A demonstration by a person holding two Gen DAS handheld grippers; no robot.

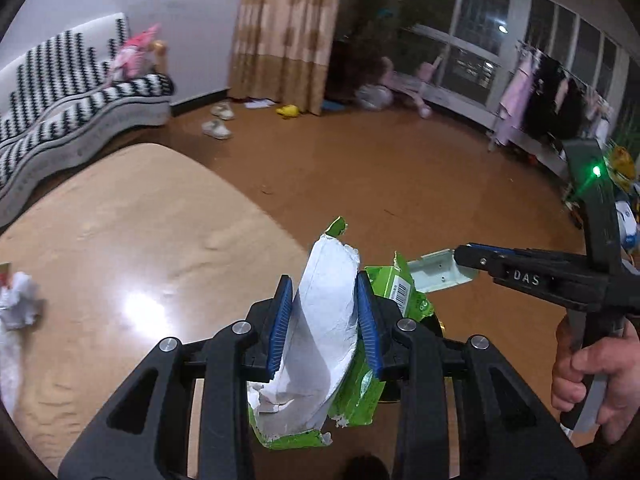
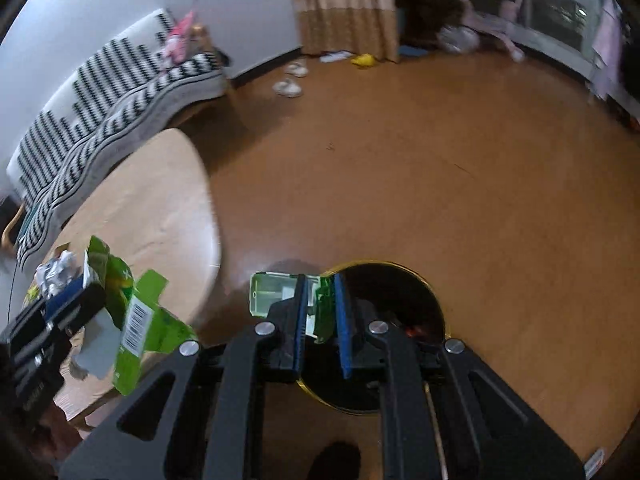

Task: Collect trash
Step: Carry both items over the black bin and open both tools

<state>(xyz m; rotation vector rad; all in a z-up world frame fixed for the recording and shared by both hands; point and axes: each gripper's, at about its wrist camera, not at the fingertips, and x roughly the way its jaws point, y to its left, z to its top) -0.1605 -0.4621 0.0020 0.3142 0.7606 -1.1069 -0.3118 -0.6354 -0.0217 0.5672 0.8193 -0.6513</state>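
Dim indoor light, glare patch on table (image 1: 136, 304), heavy fisheye edge warp, right wrist view motion-blurred.

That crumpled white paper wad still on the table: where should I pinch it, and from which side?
Judging by its lumpy, rounded shape, pinch the crumpled white paper wad across its bulging middle, coming from above. It sits on the table, with a white sheet below it in the left view, so a top-down grasp likely avoids snagging that.

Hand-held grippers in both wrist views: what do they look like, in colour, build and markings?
Both are matte black plastic with cut-out linkage arms and round silver pivot bolts. The left hand-held gripper and right hand-held gripper have ribbed blue finger pads. Seen from the left wrist, the right one bears white letters "DAS" and a green indicator light. The bare hand shows no sleeve.
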